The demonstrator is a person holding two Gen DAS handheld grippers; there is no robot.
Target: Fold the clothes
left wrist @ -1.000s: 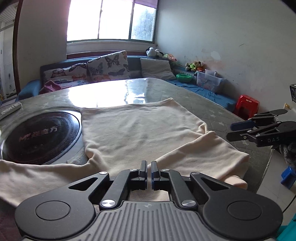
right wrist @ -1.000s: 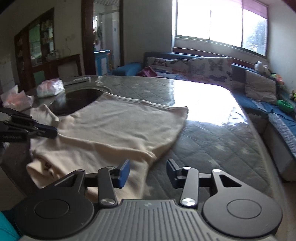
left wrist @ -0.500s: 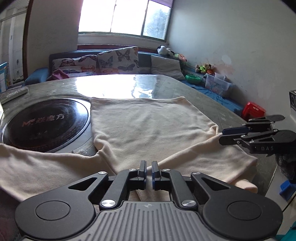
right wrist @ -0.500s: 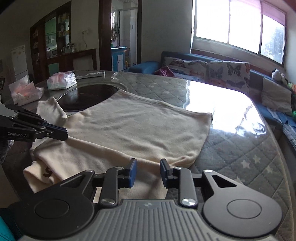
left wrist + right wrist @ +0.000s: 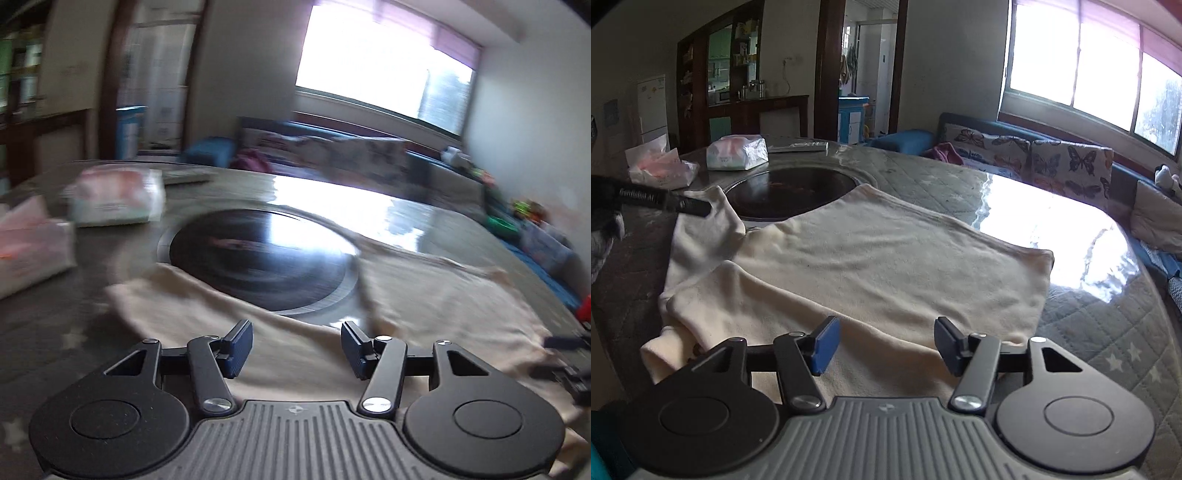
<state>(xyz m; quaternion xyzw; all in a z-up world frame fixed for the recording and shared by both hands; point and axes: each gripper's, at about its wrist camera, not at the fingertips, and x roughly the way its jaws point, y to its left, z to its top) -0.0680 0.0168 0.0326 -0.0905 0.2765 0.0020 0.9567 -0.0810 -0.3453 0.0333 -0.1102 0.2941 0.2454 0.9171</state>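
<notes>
A cream long-sleeved garment (image 5: 879, 266) lies spread on the quilted table, one sleeve folded across its near side. In the blurred left wrist view the garment (image 5: 424, 306) spreads to the right, with its left sleeve (image 5: 177, 295) curving round the black disc. My left gripper (image 5: 297, 343) is open and empty above the sleeve; it also shows in the right wrist view (image 5: 665, 201) at the sleeve end. My right gripper (image 5: 882, 345) is open and empty over the garment's near edge; in the left wrist view it is a blur at the right edge (image 5: 565, 354).
A black round hotplate (image 5: 790, 192) is set into the table (image 5: 1108, 332) beside the garment. Tissue packs (image 5: 737, 151) and a remote (image 5: 798, 147) lie at the far left. A sofa with butterfly cushions (image 5: 1034, 162) stands behind, under the window.
My left gripper has opened and swung left towards the left sleeve; its view is now blurred. My right gripper has opened wider again after narrowing and sits over the garment's near edge.
</notes>
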